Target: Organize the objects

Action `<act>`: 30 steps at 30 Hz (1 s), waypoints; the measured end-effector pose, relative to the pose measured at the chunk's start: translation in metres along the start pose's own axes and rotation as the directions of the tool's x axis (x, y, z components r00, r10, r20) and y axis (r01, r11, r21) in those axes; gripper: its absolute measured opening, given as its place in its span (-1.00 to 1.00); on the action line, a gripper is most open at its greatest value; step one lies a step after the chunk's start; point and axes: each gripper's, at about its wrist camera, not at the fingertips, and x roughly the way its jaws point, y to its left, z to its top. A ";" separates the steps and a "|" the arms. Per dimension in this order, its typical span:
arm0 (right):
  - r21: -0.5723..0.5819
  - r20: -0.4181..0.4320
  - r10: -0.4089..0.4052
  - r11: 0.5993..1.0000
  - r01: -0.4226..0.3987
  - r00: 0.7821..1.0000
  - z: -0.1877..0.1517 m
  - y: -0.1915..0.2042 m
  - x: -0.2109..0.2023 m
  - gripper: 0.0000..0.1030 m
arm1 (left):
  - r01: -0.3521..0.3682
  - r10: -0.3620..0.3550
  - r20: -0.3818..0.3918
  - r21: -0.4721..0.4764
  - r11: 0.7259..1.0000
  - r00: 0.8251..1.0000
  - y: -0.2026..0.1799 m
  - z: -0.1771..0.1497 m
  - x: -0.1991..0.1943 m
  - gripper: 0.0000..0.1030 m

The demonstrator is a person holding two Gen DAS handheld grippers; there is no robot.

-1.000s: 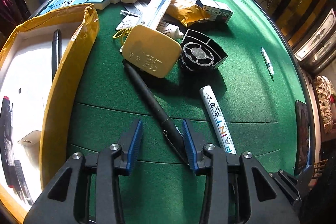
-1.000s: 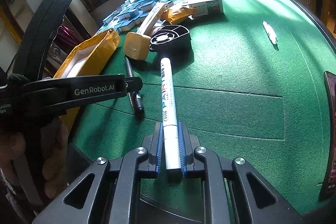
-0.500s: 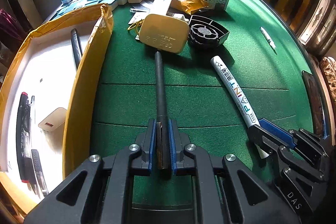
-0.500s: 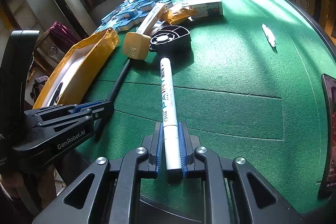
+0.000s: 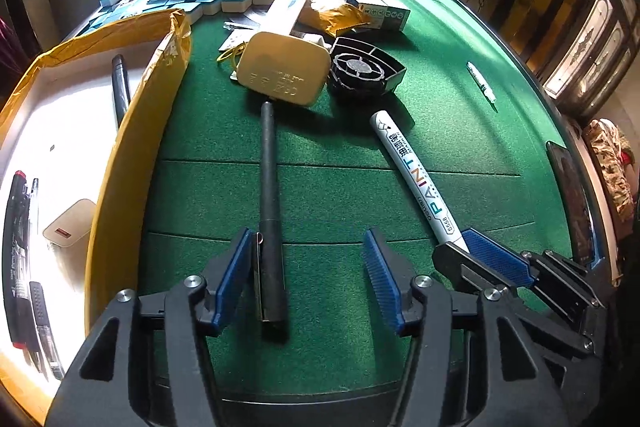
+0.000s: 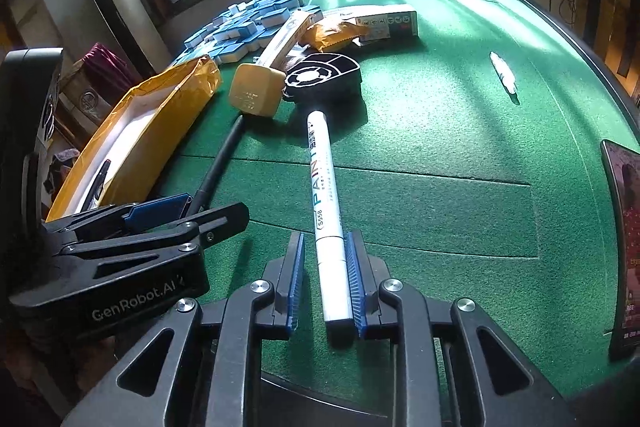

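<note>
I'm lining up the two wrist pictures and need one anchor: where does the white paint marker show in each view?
Left wrist: the white paint marker lies right of centre, slanting down to the right gripper at lower right.
Right wrist: the marker runs up the middle from between that gripper's opening jaws.
Shared landmark: the black fan-shaped part, just beyond the marker's far end in both.
</note>
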 end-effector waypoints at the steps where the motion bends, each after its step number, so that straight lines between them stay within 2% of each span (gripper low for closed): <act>1: 0.008 -0.003 0.012 1.000 -0.012 1.000 0.001 -0.002 -0.001 -0.62 | -0.009 0.009 0.003 0.018 1.000 1.000 -0.002 -0.001 0.001 0.16; 2: 0.021 -0.008 0.026 0.999 -0.026 1.000 0.001 -0.005 -0.001 -0.62 | -0.024 0.024 0.002 0.032 0.999 1.000 -0.004 0.000 0.002 0.21; 4: 0.039 -0.016 0.048 0.998 -0.047 0.999 0.002 -0.009 -0.001 -0.62 | -0.078 0.078 -0.010 0.052 0.996 0.997 -0.006 -0.001 0.004 0.45; 22: 0.023 -0.016 0.046 0.999 -0.045 0.999 0.002 -0.007 -0.001 -0.61 | -0.074 0.074 0.011 0.049 0.996 0.997 -0.003 -0.003 0.005 0.48; 27: 0.019 -0.019 0.074 0.997 -0.074 0.997 0.002 -0.006 -0.001 -0.40 | -0.041 0.041 -0.007 -0.001 0.999 0.999 0.008 0.001 0.003 0.44; 29: 0.017 -0.020 0.081 0.997 -0.081 0.996 0.001 -0.004 -0.001 -0.33 | -0.037 0.037 -0.012 -0.024 0.999 0.999 0.013 0.003 0.002 0.30; 30: 0.016 -0.019 0.081 0.997 -0.080 0.997 0.001 -0.004 -0.001 -0.32 | -0.044 0.043 -0.010 -0.031 0.999 0.999 0.015 0.003 0.001 0.16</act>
